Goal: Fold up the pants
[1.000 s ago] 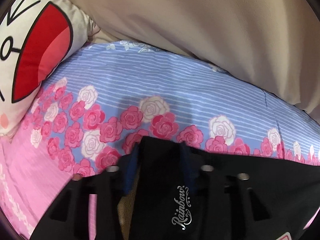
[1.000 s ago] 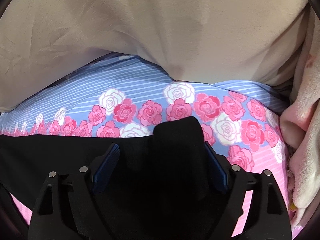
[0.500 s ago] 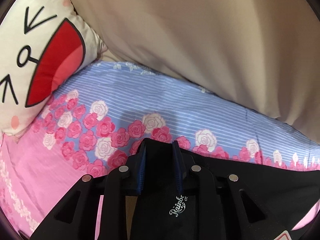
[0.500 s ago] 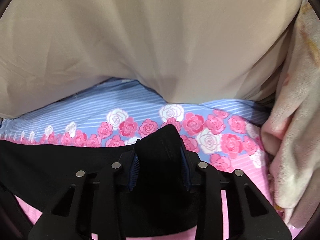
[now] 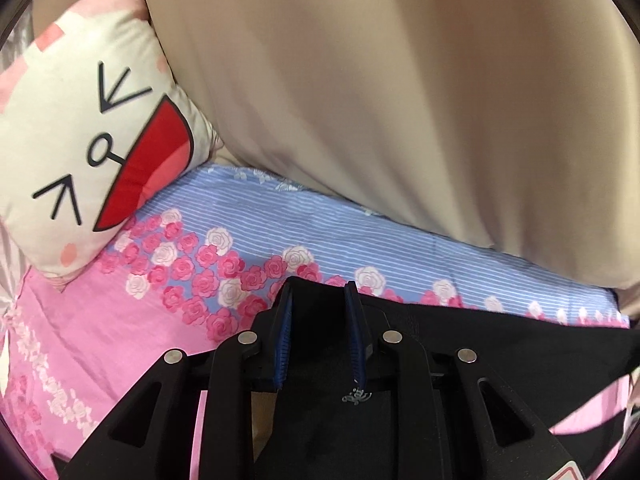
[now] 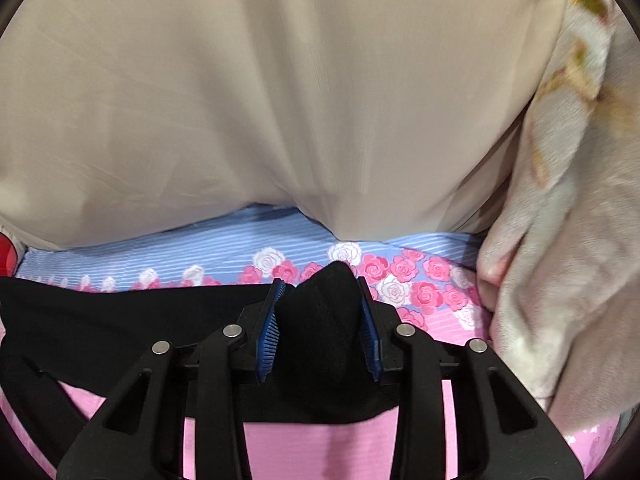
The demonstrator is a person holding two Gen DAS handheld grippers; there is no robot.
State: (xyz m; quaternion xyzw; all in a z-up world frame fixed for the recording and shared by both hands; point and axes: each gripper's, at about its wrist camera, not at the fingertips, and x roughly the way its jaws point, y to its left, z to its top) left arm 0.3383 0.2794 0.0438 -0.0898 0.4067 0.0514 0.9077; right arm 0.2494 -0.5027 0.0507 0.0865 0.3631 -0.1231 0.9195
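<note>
Both hand-held grippers pinch black pants above a floral bed sheet.

The left hand-held gripper (image 5: 318, 292) clamps a fold of the black pants (image 5: 500, 344) between its blue pads, and the right hand-held gripper (image 6: 320, 284) pinches a bunched peak of the same cloth, which spans between them over the bed sheet (image 5: 280, 216). A cartoon-face pillow (image 5: 80, 128) lies at left, a beige curtain (image 6: 280, 80) hangs behind, and a cream blanket (image 6: 560, 240) sits at right.
</note>
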